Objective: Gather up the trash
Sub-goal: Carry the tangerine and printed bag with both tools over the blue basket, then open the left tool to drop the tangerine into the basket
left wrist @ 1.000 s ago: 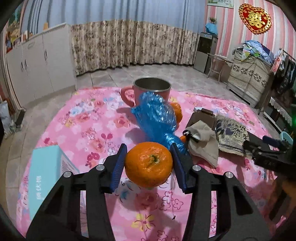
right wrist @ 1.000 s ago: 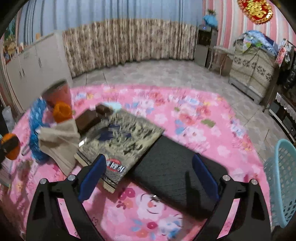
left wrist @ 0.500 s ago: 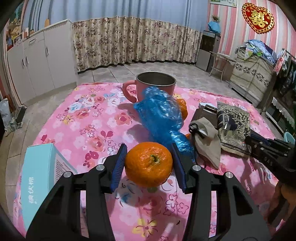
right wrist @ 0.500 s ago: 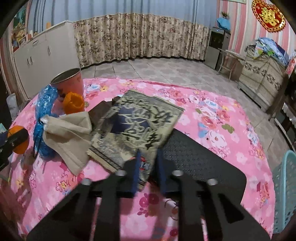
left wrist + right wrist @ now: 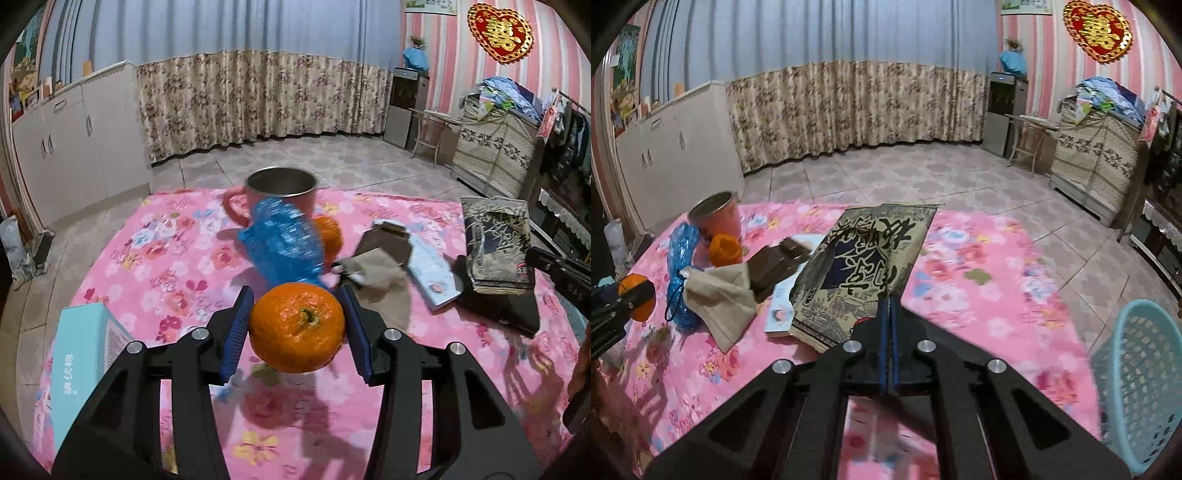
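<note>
My left gripper (image 5: 295,293) is shut on an orange (image 5: 297,328) and holds it above the pink floral tablecloth (image 5: 155,266). My right gripper (image 5: 889,301) is shut on the near edge of a tan packet with black calligraphy (image 5: 864,266), which tilts up off the table. The left wrist view shows that packet (image 5: 495,247) raised at the right over a black mat (image 5: 513,314). A crumpled blue plastic bag (image 5: 284,243), a beige cloth pouch (image 5: 384,277) and a second orange (image 5: 330,236) lie mid-table.
A pink metal mug (image 5: 280,192) stands at the back. A brown case (image 5: 388,243) and a white booklet (image 5: 432,275) lie beside the pouch. A teal box (image 5: 79,362) sits front left. A teal mesh basket (image 5: 1137,380) stands off the table's right edge.
My right gripper went from wide open over the black mat to shut on the packet's edge, then lifted it. My left gripper kept the orange and rose slightly.
</note>
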The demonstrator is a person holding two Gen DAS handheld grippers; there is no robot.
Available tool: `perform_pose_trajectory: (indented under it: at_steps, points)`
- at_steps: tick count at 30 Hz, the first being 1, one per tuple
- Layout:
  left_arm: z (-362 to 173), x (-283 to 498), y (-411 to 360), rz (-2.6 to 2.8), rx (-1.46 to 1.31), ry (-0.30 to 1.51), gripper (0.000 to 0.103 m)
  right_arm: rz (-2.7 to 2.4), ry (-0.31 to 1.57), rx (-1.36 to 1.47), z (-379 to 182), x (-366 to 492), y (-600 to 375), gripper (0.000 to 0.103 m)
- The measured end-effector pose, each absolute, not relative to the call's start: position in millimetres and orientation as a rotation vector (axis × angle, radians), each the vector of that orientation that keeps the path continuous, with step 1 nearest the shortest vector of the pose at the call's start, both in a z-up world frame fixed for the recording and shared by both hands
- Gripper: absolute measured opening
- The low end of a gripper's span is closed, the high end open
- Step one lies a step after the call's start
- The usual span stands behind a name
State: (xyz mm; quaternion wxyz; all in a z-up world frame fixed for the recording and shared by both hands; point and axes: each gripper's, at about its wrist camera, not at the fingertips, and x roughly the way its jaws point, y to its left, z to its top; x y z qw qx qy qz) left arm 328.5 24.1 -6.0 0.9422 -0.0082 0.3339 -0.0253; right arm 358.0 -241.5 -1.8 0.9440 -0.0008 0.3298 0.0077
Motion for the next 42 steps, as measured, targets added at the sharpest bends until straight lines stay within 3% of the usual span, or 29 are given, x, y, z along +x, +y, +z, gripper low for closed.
perform_pose_trajectory:
  at_steps: [20,31,42]
  points:
    - [61.5,309.2,-183.5,-0.288,0.069,0.577,0.047,-0.171,0.583,0.115,40.3,267.3,-411.7,0.002]
    - [44.6,300.0,-324.1,-0.465,0.120,0.599,0.047,-0.410,0.588,0.206,34.6,208.7,-536.9,0.002]
    - [27.2,290.0,-405.4,-0.582,0.142,0.611,0.047,-0.490,0.621,0.243,19.4,188.0,-583.0,0.002]
